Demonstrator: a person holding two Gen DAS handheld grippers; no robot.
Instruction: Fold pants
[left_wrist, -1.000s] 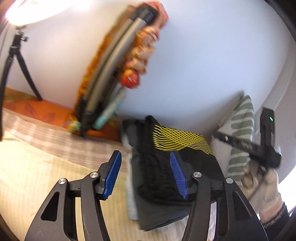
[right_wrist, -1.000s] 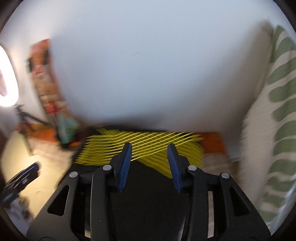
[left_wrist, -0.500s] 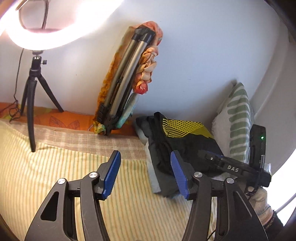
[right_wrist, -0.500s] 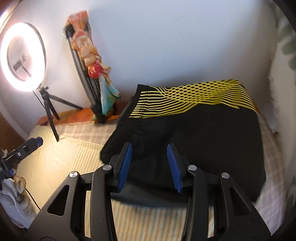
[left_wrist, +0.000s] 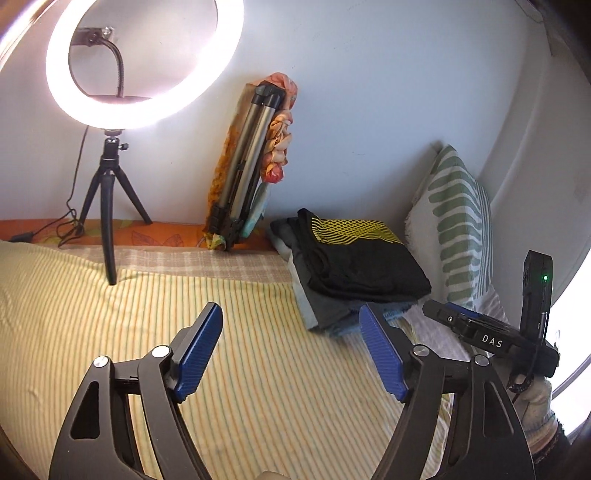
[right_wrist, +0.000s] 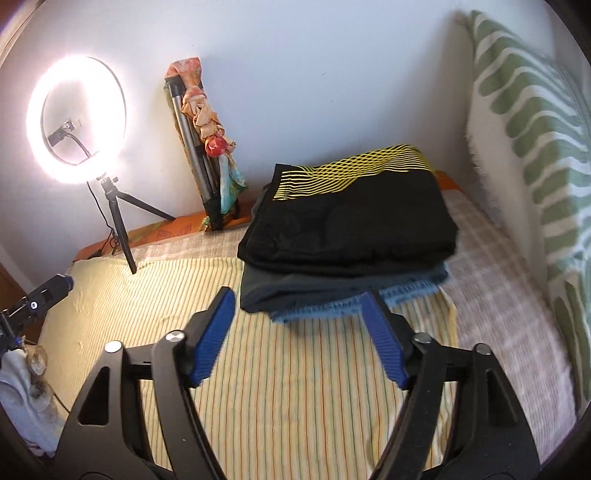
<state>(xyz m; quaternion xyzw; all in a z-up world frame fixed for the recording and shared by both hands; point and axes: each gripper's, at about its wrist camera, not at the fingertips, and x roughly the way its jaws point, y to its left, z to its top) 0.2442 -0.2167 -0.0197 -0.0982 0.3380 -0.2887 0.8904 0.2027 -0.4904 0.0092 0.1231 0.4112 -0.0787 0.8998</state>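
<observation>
Folded black pants with a yellow mesh pattern (left_wrist: 362, 258) (right_wrist: 351, 218) lie on top of a stack of folded grey and blue garments (right_wrist: 332, 291) on the striped bed (left_wrist: 184, 314), by the wall. My left gripper (left_wrist: 291, 343) is open and empty, above the bed, short of the stack and to its left. My right gripper (right_wrist: 297, 328) is open and empty, just in front of the stack. The right gripper's body shows at the right of the left wrist view (left_wrist: 491, 336).
A lit ring light on a small tripod (left_wrist: 107, 206) (right_wrist: 114, 214) stands at the back left. A folded tripod wrapped in floral cloth (left_wrist: 251, 166) leans on the wall. A green-striped pillow (left_wrist: 458, 229) (right_wrist: 535, 147) stands right of the stack.
Both grippers have pulled back from the stack toward the near side of the bed. The pants stay folded on top of the stack. Both jaws stay open.
</observation>
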